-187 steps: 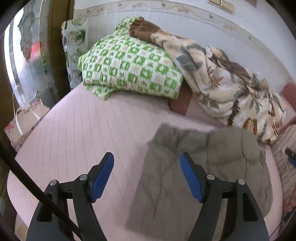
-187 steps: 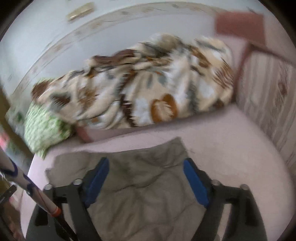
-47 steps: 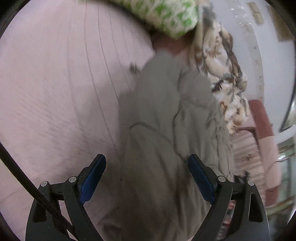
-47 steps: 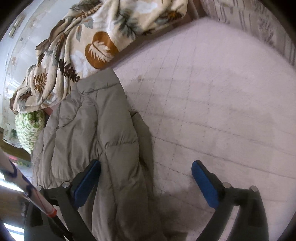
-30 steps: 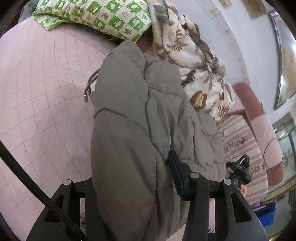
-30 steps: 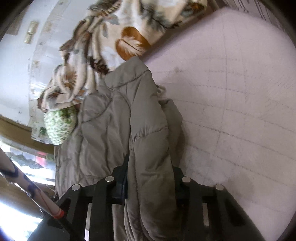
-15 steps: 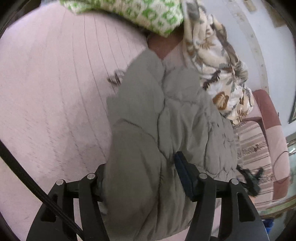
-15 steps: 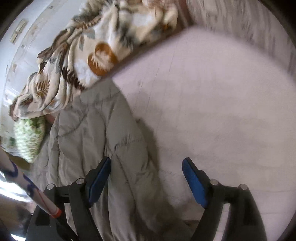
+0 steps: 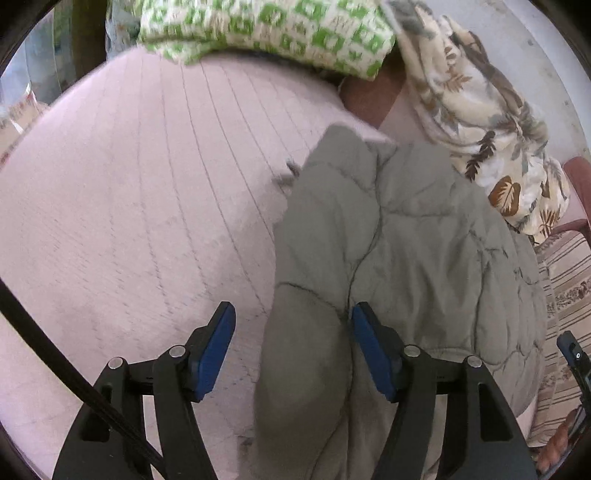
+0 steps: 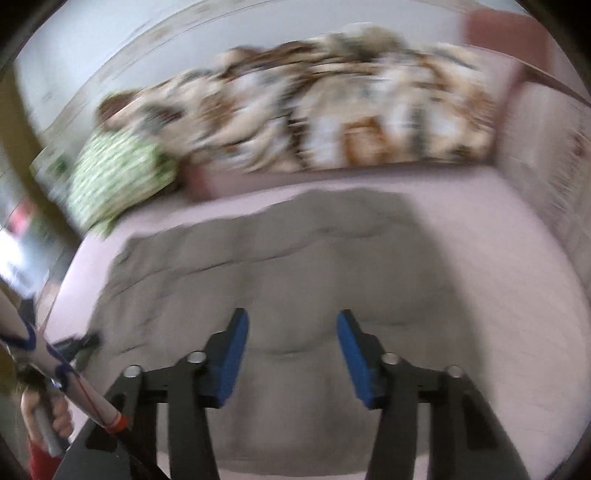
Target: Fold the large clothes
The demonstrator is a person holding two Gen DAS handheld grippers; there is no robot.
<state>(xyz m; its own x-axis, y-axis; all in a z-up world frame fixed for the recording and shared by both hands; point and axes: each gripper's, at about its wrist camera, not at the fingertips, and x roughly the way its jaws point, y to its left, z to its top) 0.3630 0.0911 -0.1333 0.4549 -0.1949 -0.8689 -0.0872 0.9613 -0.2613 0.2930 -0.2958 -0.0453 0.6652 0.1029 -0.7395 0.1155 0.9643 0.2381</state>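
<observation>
Mid-fold, I judge: grey padded jacket (image 9: 406, 236) lies bunched on the pink bed cover (image 9: 129, 192). My left gripper (image 9: 291, 347) is wide open astride a sleeve roll, not clamping. Right gripper (image 10: 291, 350) open too, over the jacket, view blurred. Next: re-grip an edge & fold across.

There is one gray puffy coat (image 9: 406, 236), one pink bed (image 9: 129, 221), one green and white checked pillow (image 9: 266, 33), one blanket with leaves on it (image 9: 480, 118), and two tools, a left tool (image 9: 291, 343) and a right tool (image 10: 291, 350).
</observation>
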